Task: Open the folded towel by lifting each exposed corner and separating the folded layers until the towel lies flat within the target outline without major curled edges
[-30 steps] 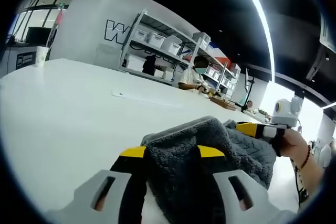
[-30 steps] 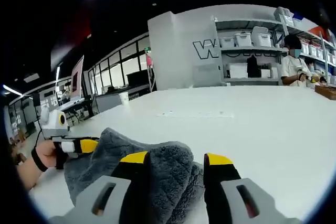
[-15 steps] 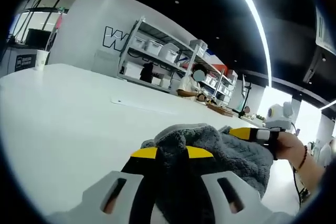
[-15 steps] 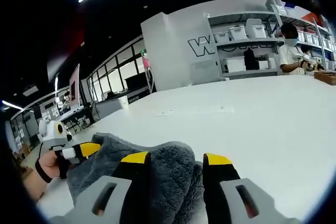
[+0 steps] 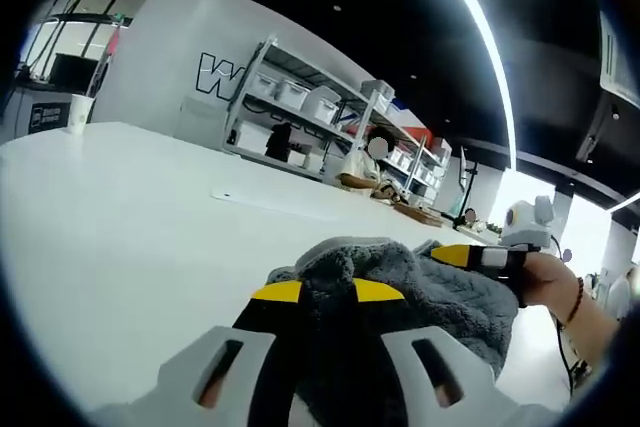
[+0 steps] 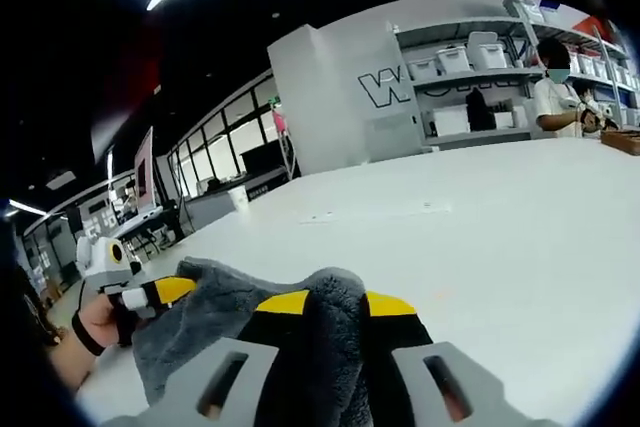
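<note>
Where the right gripper (image 6: 335, 304) stood spread around the towel (image 6: 225, 312) a moment ago, its jaws now pinch a bunched fold; left gripper (image 5: 328, 292) likewise clamped on cloth; towel heaped on the white table (image 5: 120, 207); both corners held, apparently ready to draw apart.

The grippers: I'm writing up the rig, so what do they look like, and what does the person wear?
Each tool, the left and the right, has two black jaws with yellow tips set in pale grey slotted mounts. The hand wears a dark beaded bracelet; the other hand wears a black wrist strap.
</note>
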Demonstrator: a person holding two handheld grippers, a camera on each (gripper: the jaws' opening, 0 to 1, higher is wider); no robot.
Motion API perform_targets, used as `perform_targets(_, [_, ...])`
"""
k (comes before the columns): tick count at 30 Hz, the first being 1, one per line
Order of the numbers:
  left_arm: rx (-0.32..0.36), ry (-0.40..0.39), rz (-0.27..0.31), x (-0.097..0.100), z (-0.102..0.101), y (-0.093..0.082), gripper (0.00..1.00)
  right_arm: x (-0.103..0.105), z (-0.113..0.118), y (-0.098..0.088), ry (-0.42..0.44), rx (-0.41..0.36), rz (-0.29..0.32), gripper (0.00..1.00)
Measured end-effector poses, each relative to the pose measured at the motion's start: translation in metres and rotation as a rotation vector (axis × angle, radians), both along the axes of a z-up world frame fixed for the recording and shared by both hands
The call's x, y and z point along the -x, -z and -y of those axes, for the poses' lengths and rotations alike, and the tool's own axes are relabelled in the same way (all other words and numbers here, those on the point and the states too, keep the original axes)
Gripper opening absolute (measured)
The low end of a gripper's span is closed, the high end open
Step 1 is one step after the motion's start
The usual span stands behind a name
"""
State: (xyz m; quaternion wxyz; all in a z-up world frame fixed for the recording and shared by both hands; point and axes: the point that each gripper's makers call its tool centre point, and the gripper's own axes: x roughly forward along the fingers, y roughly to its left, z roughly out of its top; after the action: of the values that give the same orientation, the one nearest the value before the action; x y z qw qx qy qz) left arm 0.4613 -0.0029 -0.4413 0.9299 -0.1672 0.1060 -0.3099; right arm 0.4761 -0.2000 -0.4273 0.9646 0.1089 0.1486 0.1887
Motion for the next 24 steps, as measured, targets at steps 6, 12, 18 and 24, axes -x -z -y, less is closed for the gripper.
perform_targets(6, [-0.005,0.005,-0.001,-0.003,-0.001,0.0,0.1,0.001,0.003,-0.005,0.004,-0.013,0.022,0.05])
perform_targets(12, [0.023,0.026,-0.007,-0.004,0.001,-0.003,0.07,0.001,0.006,-0.005,0.015,-0.019,0.024,0.04])
perform_targets(18, [-0.008,0.026,0.033,-0.002,0.001,-0.008,0.05,0.001,0.007,-0.005,0.017,-0.013,0.027,0.04])
perform_targets(24, [0.035,0.024,0.048,0.001,0.001,-0.015,0.04,0.004,0.004,-0.01,0.004,-0.029,0.058,0.0])
